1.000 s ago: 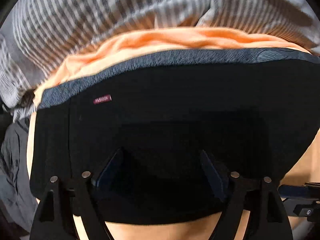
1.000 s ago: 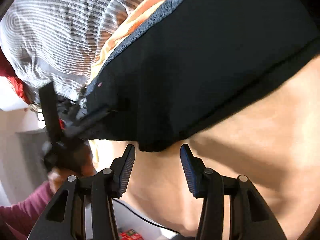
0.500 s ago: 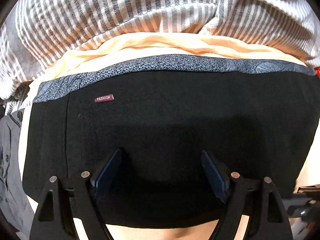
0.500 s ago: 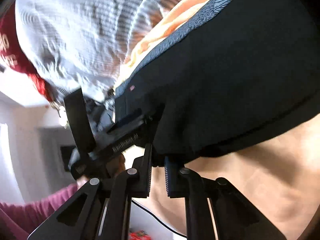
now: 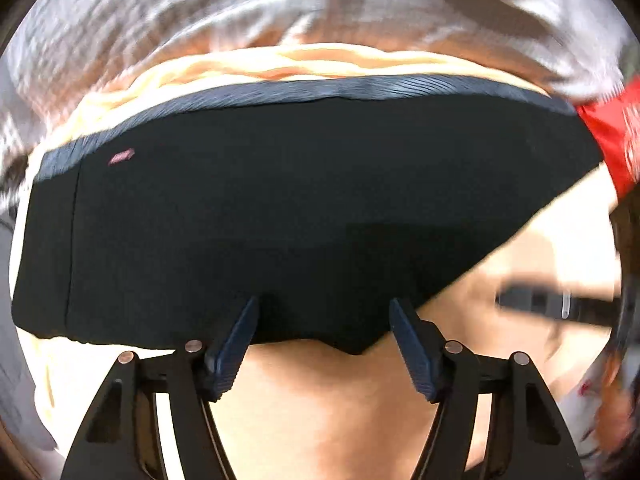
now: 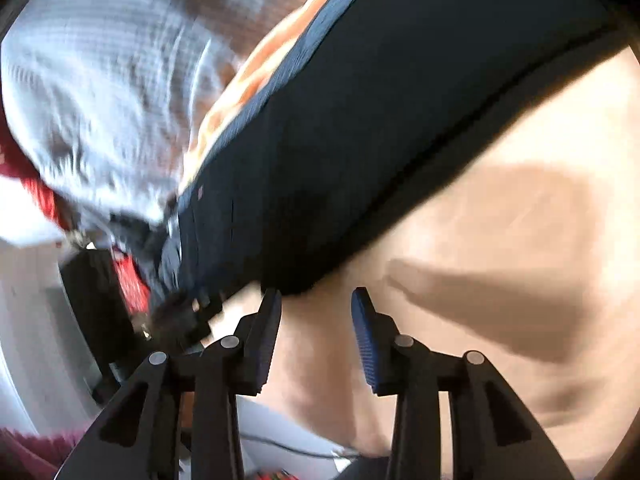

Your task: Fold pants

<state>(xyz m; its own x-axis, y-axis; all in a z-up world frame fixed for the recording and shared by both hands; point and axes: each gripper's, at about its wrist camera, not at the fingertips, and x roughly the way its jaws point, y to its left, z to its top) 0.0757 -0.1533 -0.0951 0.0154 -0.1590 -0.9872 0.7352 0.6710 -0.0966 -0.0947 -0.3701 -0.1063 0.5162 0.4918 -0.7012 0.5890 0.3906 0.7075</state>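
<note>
The folded black pants [image 5: 304, 208], with a grey patterned waistband [image 5: 320, 90] and a small red label, lie on a beige surface [image 5: 340, 408]. My left gripper [image 5: 324, 332] points down over their near edge. Its jaws are closing, the hem lies between the tips, and the pads do not press on it. In the right wrist view the pants [image 6: 400, 120] run up to the right. My right gripper [image 6: 316, 312] sits just short of their near corner, its jaws opening with nothing between them. The left gripper [image 6: 180, 312] shows there as a dark blur.
Behind the pants lie an orange garment [image 5: 304, 62], a grey-and-white striped cloth [image 5: 200, 12] and a red cloth [image 5: 612, 132]. A dark blurred bar, the right gripper [image 5: 552, 308], crosses the right side. A person's maroon sleeve [image 6: 24, 452] is at the lower left.
The left gripper drew back from over the pants to their near edge and narrowed a little. The right gripper shut at the pants' near corner, then opened and came off it.
</note>
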